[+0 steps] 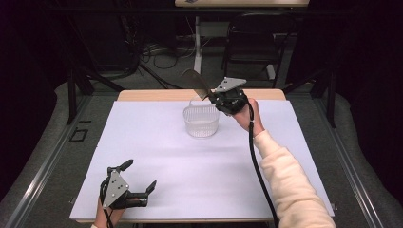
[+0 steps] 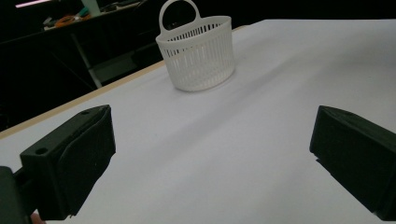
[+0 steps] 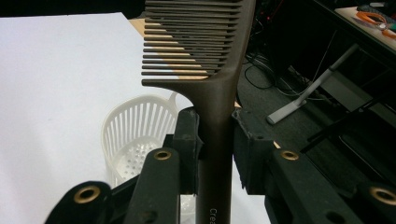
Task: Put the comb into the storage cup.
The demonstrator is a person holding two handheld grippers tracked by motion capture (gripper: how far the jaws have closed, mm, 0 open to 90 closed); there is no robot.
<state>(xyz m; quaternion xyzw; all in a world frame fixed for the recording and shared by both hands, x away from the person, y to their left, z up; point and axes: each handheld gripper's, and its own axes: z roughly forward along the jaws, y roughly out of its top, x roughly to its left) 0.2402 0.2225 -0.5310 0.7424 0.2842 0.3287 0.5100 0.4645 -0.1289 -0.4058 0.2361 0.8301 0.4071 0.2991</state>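
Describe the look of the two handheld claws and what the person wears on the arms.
Both claws are matte black, each with two blocky jaws and a grey three-cornered plate on top. The right claw trails a thick black cable down along the forearm, and brass-coloured rivets dot its linkage. The left claw has square padded jaws. The right arm wears a cream, fuzzy long sleeve.

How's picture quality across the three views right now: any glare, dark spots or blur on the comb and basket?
High view: table evenly lit, room behind dark, comb dim against it. Left gripper view: basket sharp, soft shadow at its base, near claw tips slightly soft. Right gripper view: comb close, teeth clear; basket softer behind.
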